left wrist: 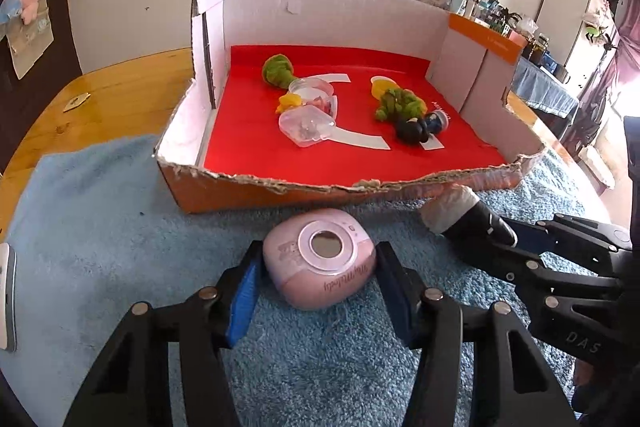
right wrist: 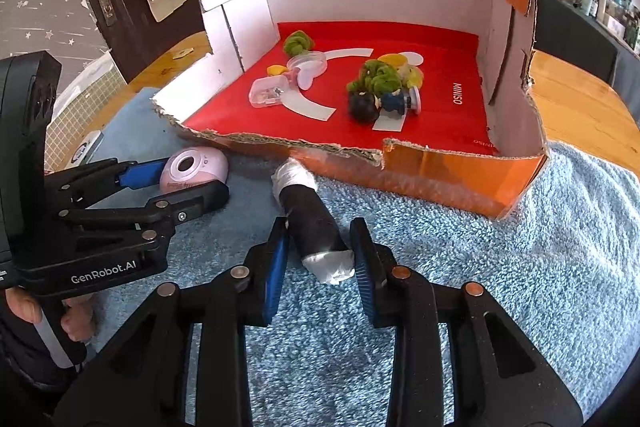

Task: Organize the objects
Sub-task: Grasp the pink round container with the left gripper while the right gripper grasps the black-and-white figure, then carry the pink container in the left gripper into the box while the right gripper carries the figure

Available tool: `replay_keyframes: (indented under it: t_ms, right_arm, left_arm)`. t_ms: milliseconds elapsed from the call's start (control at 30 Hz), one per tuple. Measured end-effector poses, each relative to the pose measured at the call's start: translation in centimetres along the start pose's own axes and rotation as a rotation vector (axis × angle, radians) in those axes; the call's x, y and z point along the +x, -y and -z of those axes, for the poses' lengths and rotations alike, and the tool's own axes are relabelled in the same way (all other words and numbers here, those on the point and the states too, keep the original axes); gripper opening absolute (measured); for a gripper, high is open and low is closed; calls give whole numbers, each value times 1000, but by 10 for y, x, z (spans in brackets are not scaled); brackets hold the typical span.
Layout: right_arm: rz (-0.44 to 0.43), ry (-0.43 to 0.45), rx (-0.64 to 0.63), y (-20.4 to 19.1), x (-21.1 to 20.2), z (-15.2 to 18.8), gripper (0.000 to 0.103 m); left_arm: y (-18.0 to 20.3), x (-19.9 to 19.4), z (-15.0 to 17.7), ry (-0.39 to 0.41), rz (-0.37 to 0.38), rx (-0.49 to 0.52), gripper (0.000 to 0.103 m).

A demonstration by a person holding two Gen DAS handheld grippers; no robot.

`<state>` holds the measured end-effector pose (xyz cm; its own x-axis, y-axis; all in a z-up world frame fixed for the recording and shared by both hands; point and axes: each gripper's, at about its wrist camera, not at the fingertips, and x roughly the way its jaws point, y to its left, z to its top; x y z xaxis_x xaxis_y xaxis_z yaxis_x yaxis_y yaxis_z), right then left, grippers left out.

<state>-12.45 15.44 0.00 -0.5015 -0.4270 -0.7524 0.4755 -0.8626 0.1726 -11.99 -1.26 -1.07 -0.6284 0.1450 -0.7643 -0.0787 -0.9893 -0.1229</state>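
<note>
A pink rounded case (left wrist: 320,263) with a round mirror lies on the blue towel (left wrist: 120,227) in front of the cardboard box. My left gripper (left wrist: 318,281) has its jaws around the case, both pads touching its sides. It also shows in the right wrist view (right wrist: 192,167). A black roll with white taped ends (right wrist: 312,219) lies on the towel near the box's front wall. My right gripper (right wrist: 320,263) straddles the roll's near end, with a slight gap at each pad. The roll also shows in the left wrist view (left wrist: 456,211).
The torn cardboard box (left wrist: 280,187) has a red floor and holds green fuzzy toys (left wrist: 400,103), clear plastic cases (left wrist: 306,125), a yellow piece (left wrist: 290,102) and dark figures (left wrist: 412,131). The wooden table (left wrist: 100,95) extends left and right. A white device (left wrist: 8,295) lies at the far left.
</note>
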Motion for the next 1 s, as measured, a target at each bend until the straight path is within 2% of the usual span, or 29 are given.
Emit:
replay_keyframes:
  t_ms: [600, 1000]
  right_arm:
    - [-48, 58, -1, -23, -30, 8, 28]
    - [-50, 119, -21, -27, -49, -9, 28]
  left_arm:
    - [-4, -36, 8, 50, 52, -15, 57]
    - [0, -57, -10, 115, 65, -4, 57]
